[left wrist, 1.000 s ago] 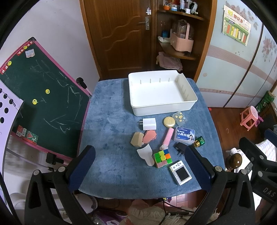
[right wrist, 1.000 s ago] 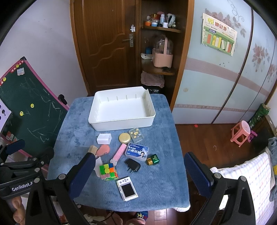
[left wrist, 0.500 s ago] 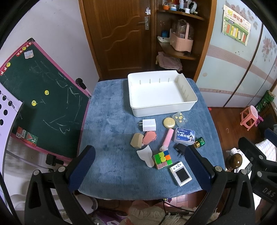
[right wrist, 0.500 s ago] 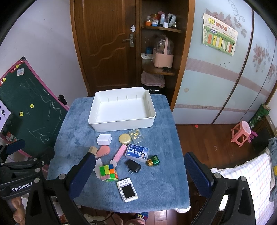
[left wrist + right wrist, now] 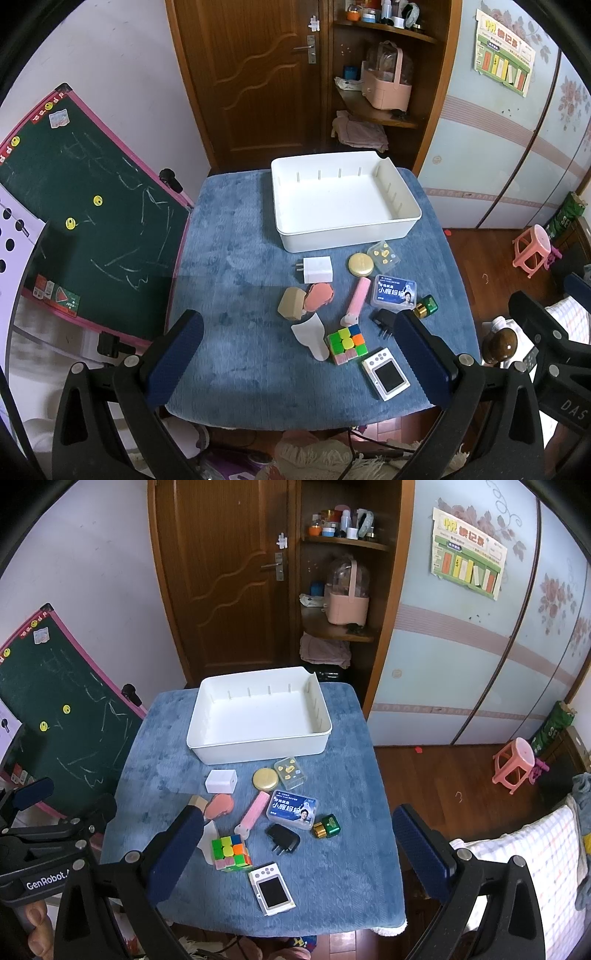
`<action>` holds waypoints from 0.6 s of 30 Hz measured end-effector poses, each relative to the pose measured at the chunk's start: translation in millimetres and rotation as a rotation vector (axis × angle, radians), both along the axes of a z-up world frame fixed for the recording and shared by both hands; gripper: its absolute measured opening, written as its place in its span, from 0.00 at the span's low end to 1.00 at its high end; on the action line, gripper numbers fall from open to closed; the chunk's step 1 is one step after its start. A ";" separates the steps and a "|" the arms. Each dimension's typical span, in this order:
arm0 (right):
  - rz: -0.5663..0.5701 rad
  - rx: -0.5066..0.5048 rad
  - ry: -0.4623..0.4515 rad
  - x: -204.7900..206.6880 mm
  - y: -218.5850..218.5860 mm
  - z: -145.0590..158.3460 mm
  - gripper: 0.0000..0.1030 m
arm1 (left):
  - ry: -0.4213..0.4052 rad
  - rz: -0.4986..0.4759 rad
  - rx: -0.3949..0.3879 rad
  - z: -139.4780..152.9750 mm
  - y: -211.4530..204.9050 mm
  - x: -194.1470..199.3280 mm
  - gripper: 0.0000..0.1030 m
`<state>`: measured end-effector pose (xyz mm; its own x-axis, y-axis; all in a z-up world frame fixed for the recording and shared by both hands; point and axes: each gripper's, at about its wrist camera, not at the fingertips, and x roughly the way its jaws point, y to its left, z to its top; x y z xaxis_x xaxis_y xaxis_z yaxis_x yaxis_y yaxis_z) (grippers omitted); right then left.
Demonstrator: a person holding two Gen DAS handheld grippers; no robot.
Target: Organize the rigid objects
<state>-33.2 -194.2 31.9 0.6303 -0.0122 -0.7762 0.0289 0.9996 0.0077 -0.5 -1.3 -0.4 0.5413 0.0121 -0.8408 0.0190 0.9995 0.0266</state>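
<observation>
An empty white bin [image 5: 343, 206] [image 5: 258, 720] sits at the far side of a blue-covered table [image 5: 229, 280]. In front of it lie several small objects: a white charger [image 5: 317, 269], a gold tin [image 5: 360, 264], a pink tube [image 5: 357, 300], a blue-label box [image 5: 395, 295], a colour cube [image 5: 347, 344] [image 5: 231, 852], a black plug [image 5: 282, 838] and a white handheld device [image 5: 386, 373] [image 5: 271, 888]. My left gripper [image 5: 295, 362] and my right gripper [image 5: 295, 856] are both open and empty, held above the table's near edge.
A green chalkboard [image 5: 74, 221] leans left of the table. A wooden door and a shelf with a pink basket [image 5: 347, 605] stand behind it. A pink stool [image 5: 515, 764] is on the floor to the right. A tan block [image 5: 291, 302] and a pink piece [image 5: 319, 295] lie mid-table.
Both views have shifted slightly, so the table objects sit a little lower and nearer. Nothing on the table has moved, and both grippers stay open.
</observation>
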 end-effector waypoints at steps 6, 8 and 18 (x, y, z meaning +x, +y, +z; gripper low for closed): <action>-0.002 0.000 -0.001 2.7 -1.4 0.4 0.99 | 0.000 0.000 0.001 0.1 -0.1 -0.1 0.99; -0.004 0.001 -0.002 5.6 -2.8 1.4 0.99 | 0.000 0.000 0.001 0.2 0.1 0.0 0.99; -0.008 -0.001 -0.009 7.5 -4.5 -0.1 0.99 | -0.002 0.001 0.001 12.7 3.6 -9.3 0.99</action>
